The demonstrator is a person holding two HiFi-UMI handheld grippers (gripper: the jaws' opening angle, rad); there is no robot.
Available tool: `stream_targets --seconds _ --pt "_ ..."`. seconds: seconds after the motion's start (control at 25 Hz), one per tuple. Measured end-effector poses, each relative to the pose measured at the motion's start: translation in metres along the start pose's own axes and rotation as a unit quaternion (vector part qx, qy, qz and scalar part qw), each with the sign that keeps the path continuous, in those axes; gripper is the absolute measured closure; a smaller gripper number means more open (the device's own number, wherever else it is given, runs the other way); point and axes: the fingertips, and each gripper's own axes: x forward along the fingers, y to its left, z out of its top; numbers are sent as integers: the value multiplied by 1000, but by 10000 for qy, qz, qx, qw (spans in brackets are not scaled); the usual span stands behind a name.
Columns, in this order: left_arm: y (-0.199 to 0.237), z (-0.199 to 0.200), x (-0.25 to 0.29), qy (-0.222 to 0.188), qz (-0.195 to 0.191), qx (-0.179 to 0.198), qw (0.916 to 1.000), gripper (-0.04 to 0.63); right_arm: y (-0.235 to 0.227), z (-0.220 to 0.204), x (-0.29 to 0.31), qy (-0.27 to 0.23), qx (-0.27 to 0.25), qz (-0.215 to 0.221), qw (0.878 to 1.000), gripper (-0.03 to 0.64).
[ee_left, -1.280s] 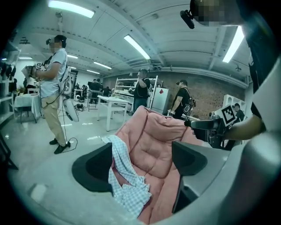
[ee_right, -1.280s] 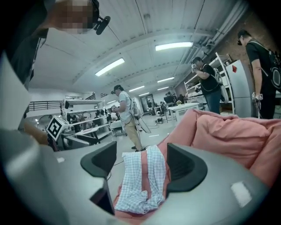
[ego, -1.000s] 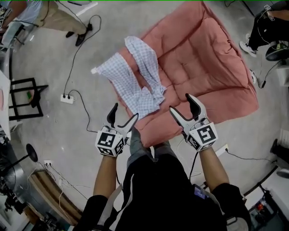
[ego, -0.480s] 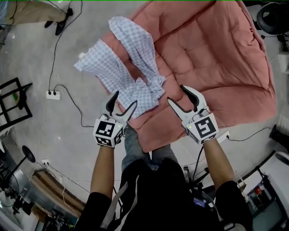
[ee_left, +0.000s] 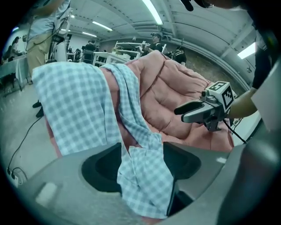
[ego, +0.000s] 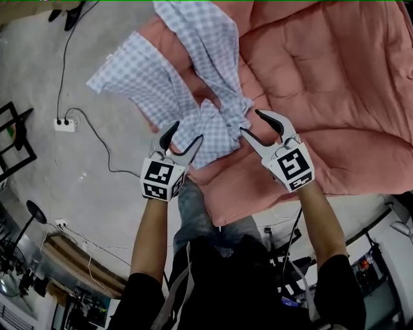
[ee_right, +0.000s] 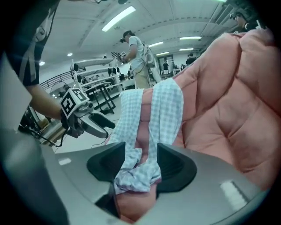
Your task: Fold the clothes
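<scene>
Above checked shirt (ee_left: 79,110) | ceiling strip lights (ee_left: 151,12) | gripper views only

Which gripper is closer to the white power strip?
Left. The left gripper is at the checked cloth edge nearest the power strip; the right gripper is farther, over the pink quilt. Both were just closing, cloth between.

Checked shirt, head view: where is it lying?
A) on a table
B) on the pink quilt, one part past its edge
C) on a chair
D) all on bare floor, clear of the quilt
B: the checked shirt lies across the pink quilt, and its left part reaches past the quilt's edge over the grey floor.
</scene>
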Motion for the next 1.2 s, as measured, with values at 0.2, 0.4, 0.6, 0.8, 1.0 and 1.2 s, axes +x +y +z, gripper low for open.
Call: stream_targets --seconds 0.2,0.4,0.6,0.8,1.0,1.2 --pt "7 -32 23 299 -168 -202 9992 337 16 -46 26 723 9 371 9967 400" --pt "1 -55 43 654 -457 -325 9963 347 27 -69 34 1128 -92 540 9921 403" --pt "-1 -73 55 924 -584 -296 9936 347 24 -77 37 1250 14 521 9908 405" --pt "-4 -90 61 1207 -794 -310 9890 347 28 -85 42 1400 -117 529 9887 408" --pt "-11 -104 64 1332 -898 -274 9866 407 36 -98 46 1632 -354 602 9841 414" --pt "-17 -96 44 1139 -938 -243 9888 571 47 -114 48 2041 -592 846 9735 414"
